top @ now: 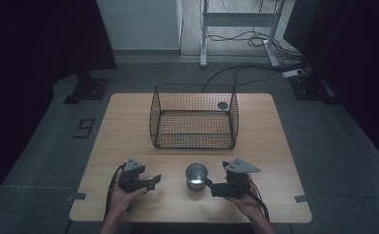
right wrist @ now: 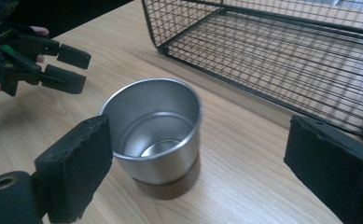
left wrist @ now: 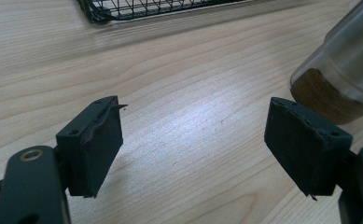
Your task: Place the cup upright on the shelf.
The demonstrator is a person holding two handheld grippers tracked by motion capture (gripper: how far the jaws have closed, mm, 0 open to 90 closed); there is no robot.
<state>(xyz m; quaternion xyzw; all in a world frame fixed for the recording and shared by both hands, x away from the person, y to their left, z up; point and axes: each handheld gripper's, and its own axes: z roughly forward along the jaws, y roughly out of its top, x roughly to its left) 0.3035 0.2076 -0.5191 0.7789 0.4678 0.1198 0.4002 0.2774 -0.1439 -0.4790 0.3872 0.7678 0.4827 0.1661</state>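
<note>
Steel cup upright at the table's near edge, both grippers released around it.

We see the metal cup (right wrist: 153,133) standing on the wooden table (top: 128,131), in front of the wire basket (top: 194,117). Our right gripper (right wrist: 198,158) sits wide apart, its left pad just beside the cup's wall, nothing pinched. Our left gripper (left wrist: 193,149) hangs released too, over bare wood, with the cup off to its right.
</note>
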